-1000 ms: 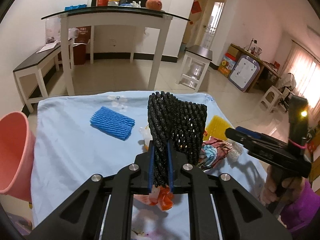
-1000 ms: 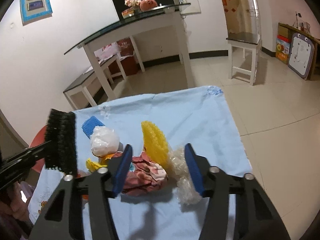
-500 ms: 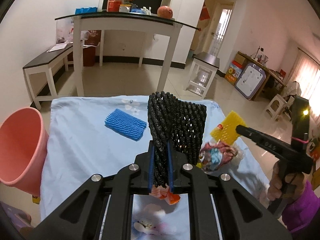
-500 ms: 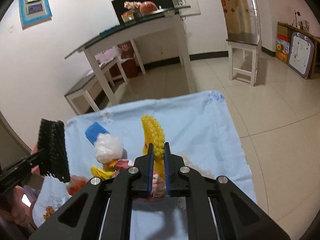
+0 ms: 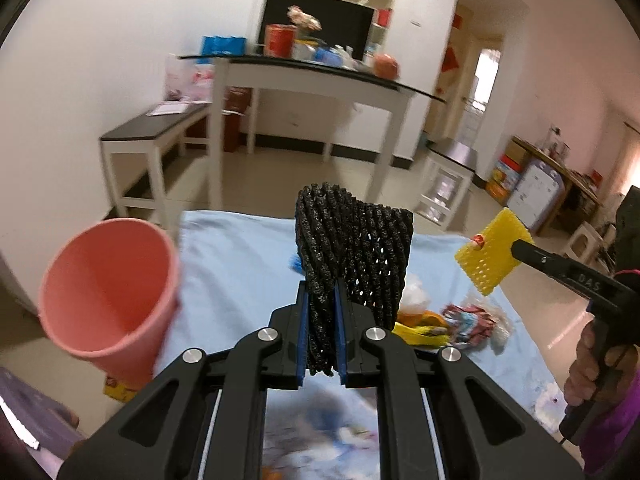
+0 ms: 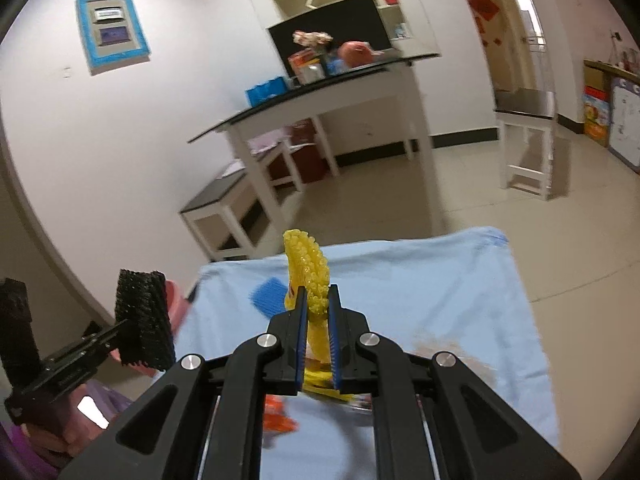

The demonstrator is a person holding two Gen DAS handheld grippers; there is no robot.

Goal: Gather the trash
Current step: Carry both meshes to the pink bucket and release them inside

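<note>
Counter (image 5: 240, 264) draped in a pale blue cloth, spread across the middle of both views. Pink bin (image 5: 108, 292) tilted at the counter's near left edge, mouth turned toward the left camera. Left gripper (image 5: 320, 336) clamped on a black foam net (image 5: 356, 256), held upright above the cloth; also seen at the left of the right wrist view (image 6: 142, 316), just in front of the bin. Right gripper (image 6: 318, 336) pinched shut on a yellow foam net (image 6: 308, 276), lifted clear of the cloth; seen in the left wrist view at the far right (image 5: 492, 256). Blue foam net (image 6: 268, 294) lying flat on the cloth beyond the yellow one, mostly hidden behind the black net in the left view. Small heap of wrappers (image 5: 464, 320) left on the cloth to the right of the left gripper, with a white crumpled wad (image 5: 416, 294) just beside it.
</note>
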